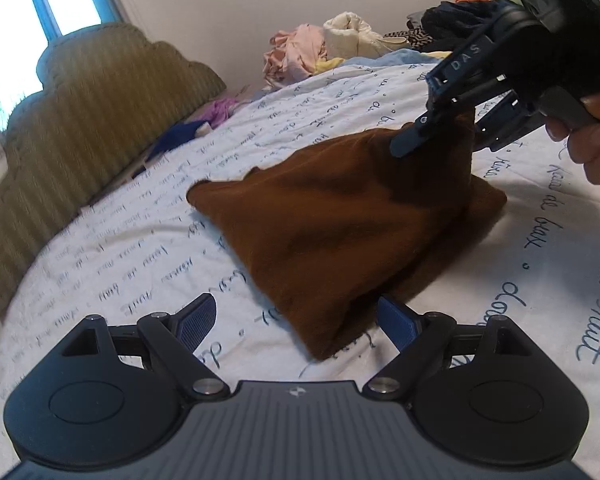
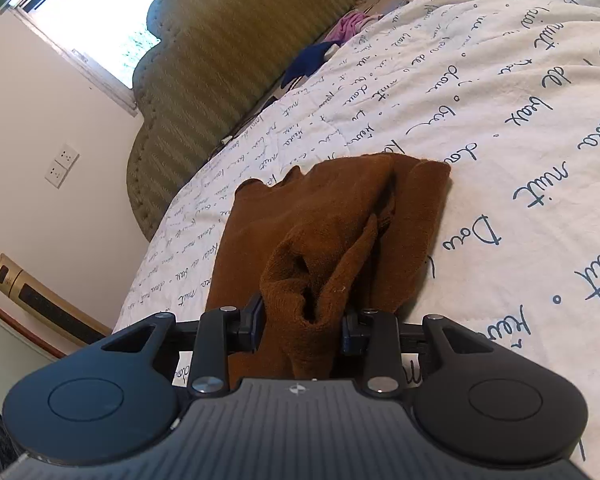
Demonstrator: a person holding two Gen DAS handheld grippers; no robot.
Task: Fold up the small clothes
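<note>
White script-printed bedsheet, brown cloth mid-fold on it.
Right gripper pinches the cloth's bunched corner, lifting it off the sheet; left gripper hovers spread beside its near edge. Soft, light, floppy fabric: best held at corners.

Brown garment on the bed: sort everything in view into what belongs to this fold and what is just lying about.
In the job:
- brown garment
- right gripper, shut on a bunch of it, lifting it
- left gripper, open near its edge

Lying about:
- clothes pile at the far end
- purple cloth
- dark blue cloth
- headboard
</note>
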